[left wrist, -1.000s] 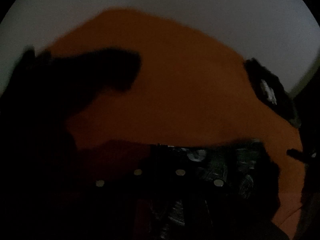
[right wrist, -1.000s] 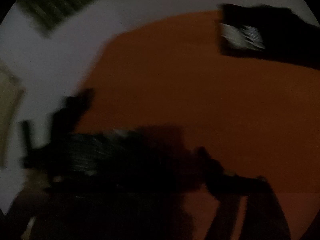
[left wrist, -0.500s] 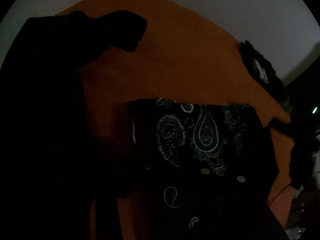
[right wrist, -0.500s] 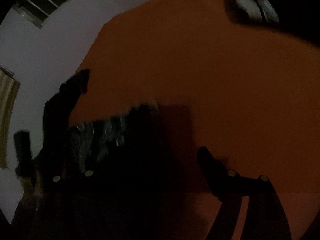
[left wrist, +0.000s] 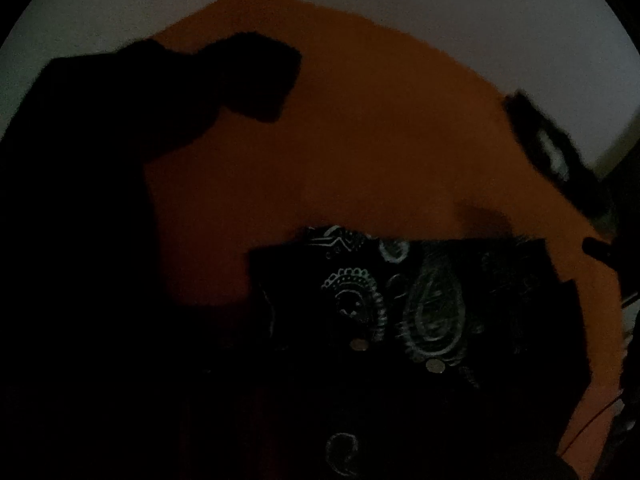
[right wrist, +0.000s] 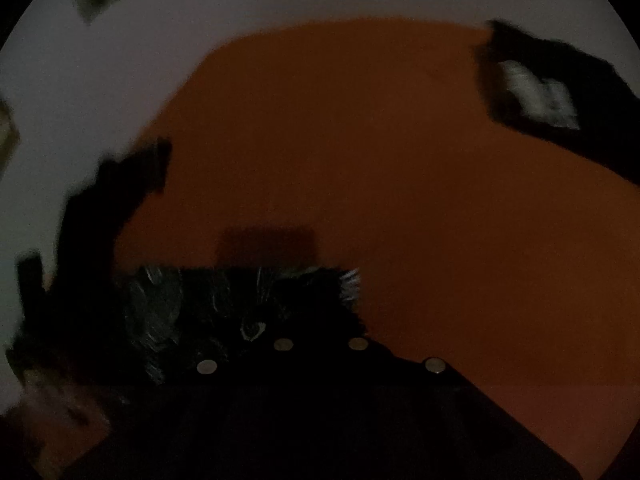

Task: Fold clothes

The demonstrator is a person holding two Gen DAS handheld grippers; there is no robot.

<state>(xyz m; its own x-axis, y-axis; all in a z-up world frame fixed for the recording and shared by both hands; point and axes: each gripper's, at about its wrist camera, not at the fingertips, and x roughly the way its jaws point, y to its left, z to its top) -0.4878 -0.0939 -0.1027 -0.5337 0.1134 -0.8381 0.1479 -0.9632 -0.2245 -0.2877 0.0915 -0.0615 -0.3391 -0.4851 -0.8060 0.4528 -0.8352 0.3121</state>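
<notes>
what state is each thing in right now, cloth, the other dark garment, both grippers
paisley cloth: black with pale print, lying on the orange surface, far edge straight.
second dark garment: apart at the far right of the orange surface, pale patch showing, blurred.
left gripper: jaws shut, over the paisley cloth; too dark to tell whether it holds it.
right gripper: jaws shut, at the cloth's near edge; a grip cannot be told.
</notes>
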